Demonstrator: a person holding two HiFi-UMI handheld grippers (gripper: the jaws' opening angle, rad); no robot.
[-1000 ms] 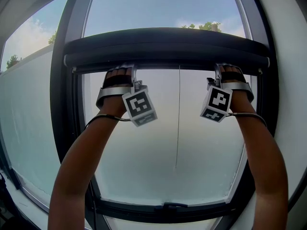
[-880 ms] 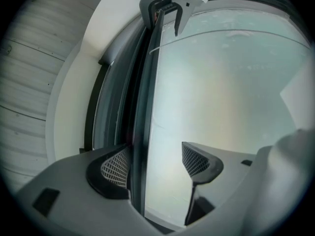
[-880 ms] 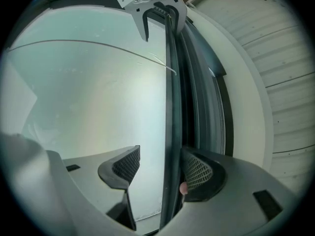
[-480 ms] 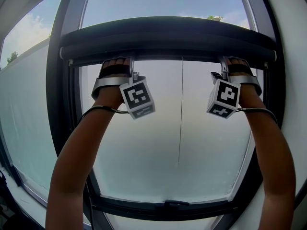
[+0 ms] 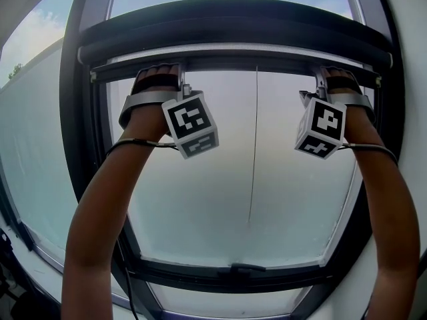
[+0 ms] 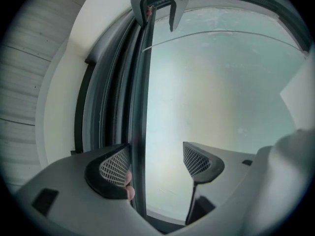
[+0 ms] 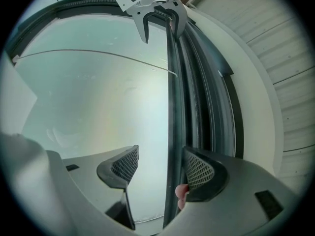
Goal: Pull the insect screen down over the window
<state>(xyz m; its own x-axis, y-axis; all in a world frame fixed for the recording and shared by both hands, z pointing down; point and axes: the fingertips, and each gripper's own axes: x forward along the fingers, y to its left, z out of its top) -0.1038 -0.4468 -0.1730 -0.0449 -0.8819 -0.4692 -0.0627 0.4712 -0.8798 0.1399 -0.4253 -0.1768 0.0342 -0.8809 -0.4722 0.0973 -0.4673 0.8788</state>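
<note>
Sitting below the cassette (image 5: 233, 25) at the window (image 5: 200, 199) top, the insect screen's pull bar (image 5: 253, 60) is straddled by the left gripper (image 6: 155, 163) and right gripper (image 7: 160, 168). Jaws are spread, the right pair just opened wider, the bar apparently resting against one jaw of each. A stiff, light bar is expected; grasping near both ends is advised.

1. The insect screen's dark pull bar (image 5: 233, 61) lay level across the top of the window (image 5: 200, 205), just under its rounded dark cassette (image 5: 233, 25).
2. A thin cord (image 5: 254, 145) hung from the bar's middle.
3. The window's hazy glass, in a dark frame, stood almost wholly uncovered.
</note>
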